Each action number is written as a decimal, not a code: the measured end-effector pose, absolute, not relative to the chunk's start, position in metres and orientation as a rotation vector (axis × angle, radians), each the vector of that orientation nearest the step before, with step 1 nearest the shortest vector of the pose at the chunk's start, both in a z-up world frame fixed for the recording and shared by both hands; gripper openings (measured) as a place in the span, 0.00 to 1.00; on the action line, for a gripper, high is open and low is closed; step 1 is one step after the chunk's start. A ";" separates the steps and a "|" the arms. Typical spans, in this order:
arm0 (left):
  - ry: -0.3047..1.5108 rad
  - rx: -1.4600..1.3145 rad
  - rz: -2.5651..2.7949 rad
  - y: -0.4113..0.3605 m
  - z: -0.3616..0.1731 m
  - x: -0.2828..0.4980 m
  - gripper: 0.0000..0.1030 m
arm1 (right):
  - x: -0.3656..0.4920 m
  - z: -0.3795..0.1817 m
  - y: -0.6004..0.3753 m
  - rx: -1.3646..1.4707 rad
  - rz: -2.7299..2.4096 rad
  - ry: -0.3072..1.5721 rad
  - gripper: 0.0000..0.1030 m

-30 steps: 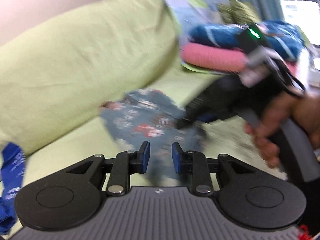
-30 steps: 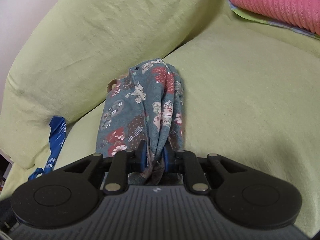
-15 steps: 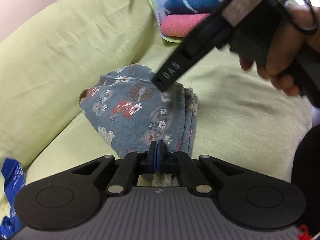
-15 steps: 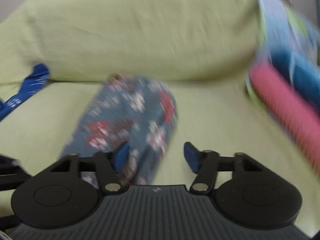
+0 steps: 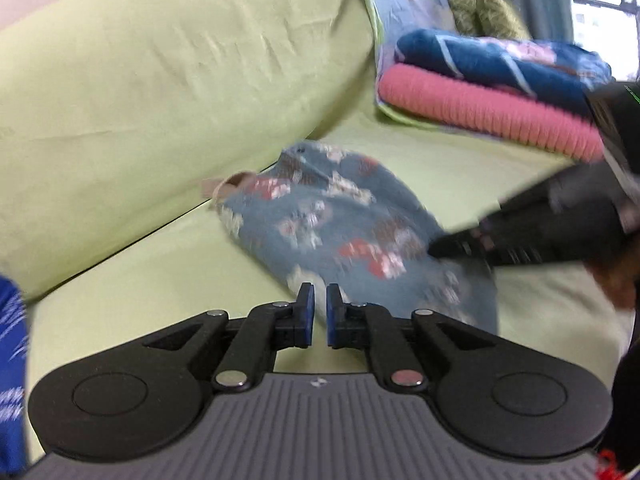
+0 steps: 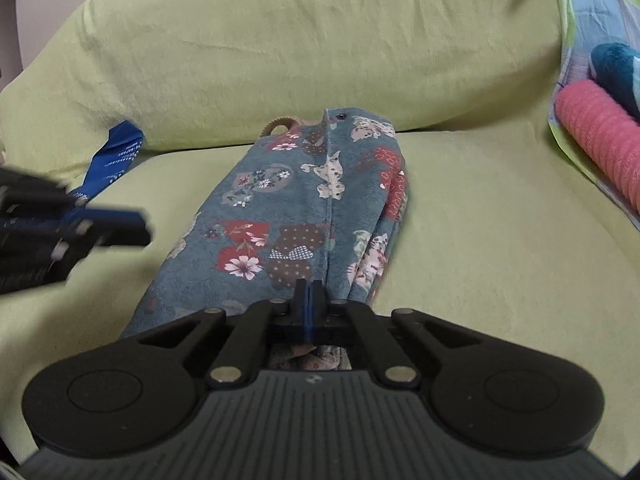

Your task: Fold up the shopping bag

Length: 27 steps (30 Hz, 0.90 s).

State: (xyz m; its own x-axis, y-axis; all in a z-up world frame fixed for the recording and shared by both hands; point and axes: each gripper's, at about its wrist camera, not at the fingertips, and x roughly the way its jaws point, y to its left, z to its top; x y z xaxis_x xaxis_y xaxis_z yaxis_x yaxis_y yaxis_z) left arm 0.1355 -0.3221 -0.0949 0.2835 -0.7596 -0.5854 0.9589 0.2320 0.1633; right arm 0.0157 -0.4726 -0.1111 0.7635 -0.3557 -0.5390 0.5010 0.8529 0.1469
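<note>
The floral shopping bag lies folded lengthwise at the centre of the frame on the green sofa. The right gripper is clamped on the bag's near edge. The left gripper hovers beside the bag, jaws slightly parted, holding nothing. A pink roll sits upper right.

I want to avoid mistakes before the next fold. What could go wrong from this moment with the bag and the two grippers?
1. The right gripper is shut at the near end of the floral bag; a quick pull could undo the folded layers at its right edge.
2. The left gripper is slightly open and holds nothing, so that side of the bag is free to slide on the soft green cushion.
</note>
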 end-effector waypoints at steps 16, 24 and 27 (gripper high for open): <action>0.424 0.666 -1.146 -0.463 -0.138 0.250 0.01 | 0.008 -0.114 -0.480 0.389 -0.474 0.484 0.00; 0.417 0.619 -1.168 -0.408 -0.103 0.187 0.01 | 0.011 -0.112 -0.475 0.377 -0.495 0.502 0.00; 0.458 0.576 -1.224 -0.369 -0.102 0.156 0.09 | 0.011 -0.112 -0.475 0.399 -0.502 0.505 0.00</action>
